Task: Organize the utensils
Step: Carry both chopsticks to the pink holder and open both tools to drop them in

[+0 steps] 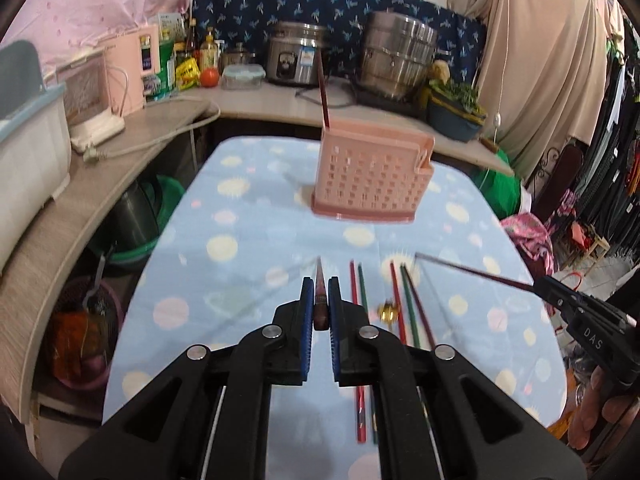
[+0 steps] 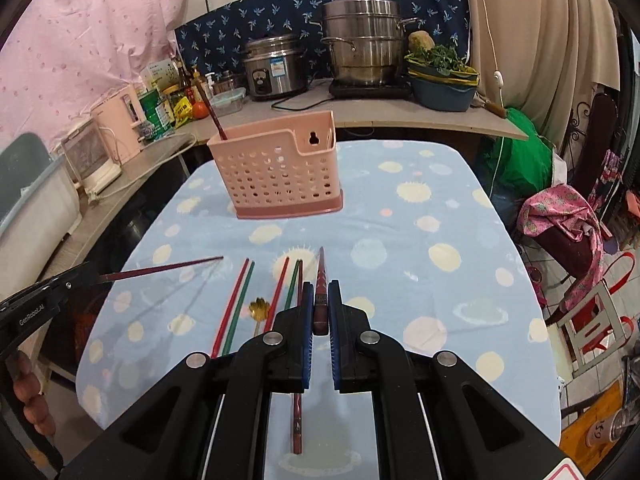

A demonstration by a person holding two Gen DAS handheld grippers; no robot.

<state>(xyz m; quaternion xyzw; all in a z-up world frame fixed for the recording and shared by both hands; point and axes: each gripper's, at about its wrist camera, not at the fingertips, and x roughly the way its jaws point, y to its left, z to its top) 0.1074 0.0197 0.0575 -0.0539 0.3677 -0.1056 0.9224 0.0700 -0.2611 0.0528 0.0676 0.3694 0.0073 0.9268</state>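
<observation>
We grip one dark red chopstick (image 1: 320, 296) between the left gripper (image 1: 320, 300) pads, another (image 2: 321, 288) in the right gripper (image 2: 320, 300), tips pointing far. Slender red and green chopsticks (image 2: 240, 304) lie near; the perforated pink plastic holder (image 2: 276, 170) stands far.

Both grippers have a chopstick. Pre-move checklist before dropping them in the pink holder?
1. Left gripper shut on its dark red chopstick: ok.
2. Right gripper shut on its dark red chopstick: ok.
3. Held sticks clear of the table: ok, both tips are off the cloth.
4. Pink holder upright, top open: ok; one chopstick already stands at its left end.
5. Path to the holder free: ok; the loose red and green chopsticks and gold spoon lie nearer the camera than the holder.
6. Which compartment has room: cannot tell, the inside is hidden.
</observation>
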